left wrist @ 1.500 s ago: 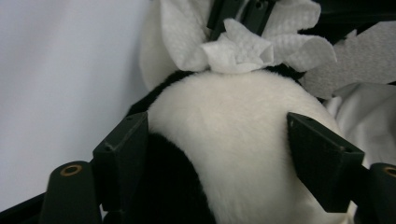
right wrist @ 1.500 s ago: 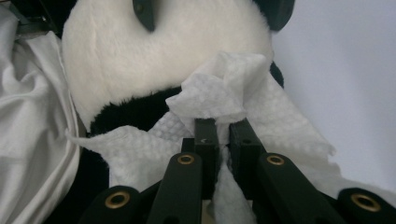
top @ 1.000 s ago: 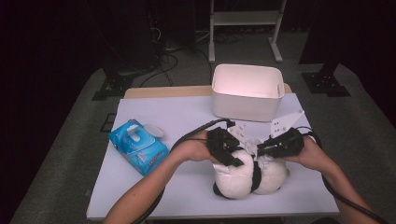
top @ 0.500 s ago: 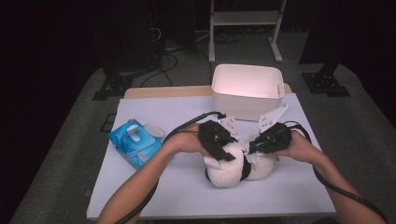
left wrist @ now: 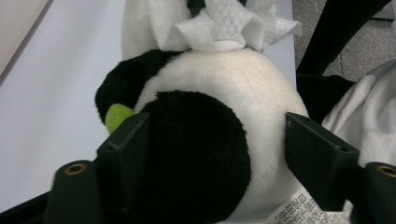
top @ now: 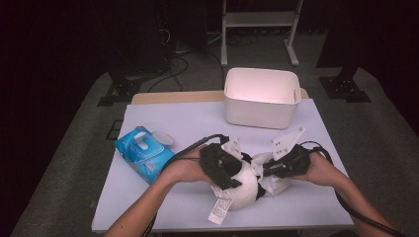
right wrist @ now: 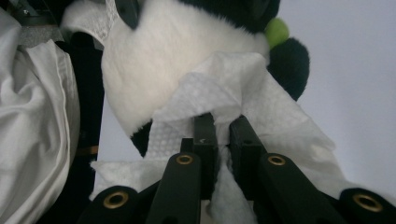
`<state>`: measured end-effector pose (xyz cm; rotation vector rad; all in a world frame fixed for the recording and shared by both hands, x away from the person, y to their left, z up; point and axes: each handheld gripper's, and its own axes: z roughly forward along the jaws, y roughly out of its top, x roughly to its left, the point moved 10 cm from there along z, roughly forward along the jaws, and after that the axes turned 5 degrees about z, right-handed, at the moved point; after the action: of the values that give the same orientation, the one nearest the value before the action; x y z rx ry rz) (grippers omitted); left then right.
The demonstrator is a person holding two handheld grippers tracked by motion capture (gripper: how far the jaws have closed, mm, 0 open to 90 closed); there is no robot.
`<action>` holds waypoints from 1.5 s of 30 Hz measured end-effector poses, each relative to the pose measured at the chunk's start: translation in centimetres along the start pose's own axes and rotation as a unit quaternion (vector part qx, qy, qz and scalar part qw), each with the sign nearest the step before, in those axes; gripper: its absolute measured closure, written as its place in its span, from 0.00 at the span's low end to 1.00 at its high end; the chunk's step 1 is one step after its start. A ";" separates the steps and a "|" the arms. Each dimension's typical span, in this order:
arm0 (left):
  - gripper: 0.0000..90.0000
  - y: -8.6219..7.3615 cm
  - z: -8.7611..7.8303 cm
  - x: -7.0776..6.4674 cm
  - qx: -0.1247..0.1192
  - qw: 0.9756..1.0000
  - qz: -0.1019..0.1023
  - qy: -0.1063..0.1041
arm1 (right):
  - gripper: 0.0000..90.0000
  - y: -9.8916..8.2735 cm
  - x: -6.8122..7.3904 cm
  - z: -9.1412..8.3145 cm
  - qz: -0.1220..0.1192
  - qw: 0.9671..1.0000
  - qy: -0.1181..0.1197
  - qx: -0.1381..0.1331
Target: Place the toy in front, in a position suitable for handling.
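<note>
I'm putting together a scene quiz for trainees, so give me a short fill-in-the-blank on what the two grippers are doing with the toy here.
1. The right gripper is shut on a white ____.
2. The jaws of the left gripper stand on either side of a black and white plush ____.
3. At the far edge of the table stands an open white ____.
4. The pack of wipes left of the hands is ____ in colour.

Missing words: wipe; panda; bin; blue

white bin (top: 262,98), blue wipes pack (top: 143,154)
</note>
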<state>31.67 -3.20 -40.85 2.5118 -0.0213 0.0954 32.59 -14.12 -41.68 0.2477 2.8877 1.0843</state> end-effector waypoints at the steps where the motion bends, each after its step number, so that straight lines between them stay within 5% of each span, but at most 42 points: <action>1: 0.30 0.0 0.0 -0.1 -0.002 1.000 0.003 0.000 | 0.92 0.2 -0.1 -0.2 0.000 1.000 0.002 -0.001; 10: 0.32 0.0 -0.1 -0.6 -0.004 1.000 0.025 0.010 | 0.92 0.8 -1.9 -0.4 0.013 1.000 -0.006 0.003; 16: 0.31 0.8 0.1 0.6 -0.009 0.999 0.020 0.024 | 0.92 -0.5 -1.5 -0.6 0.015 0.999 -0.024 0.032; 22: 0.30 1.2 0.0 1.9 0.012 0.999 0.016 0.027 | 0.93 -1.3 -1.6 -0.8 0.034 0.999 -0.029 0.020; 28: 0.30 0.9 -0.4 2.6 0.021 0.999 0.008 0.029 | 0.93 -1.4 -1.1 -0.6 0.027 0.999 -0.037 0.022; 45: 0.30 0.1 -0.1 1.4 0.015 0.999 0.013 0.034 | 0.92 -0.7 0.5 -0.8 0.004 0.999 -0.041 0.020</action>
<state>33.08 -3.25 -40.64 2.5378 -0.0249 0.1945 31.96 -15.07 -41.56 0.2986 2.8397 0.9948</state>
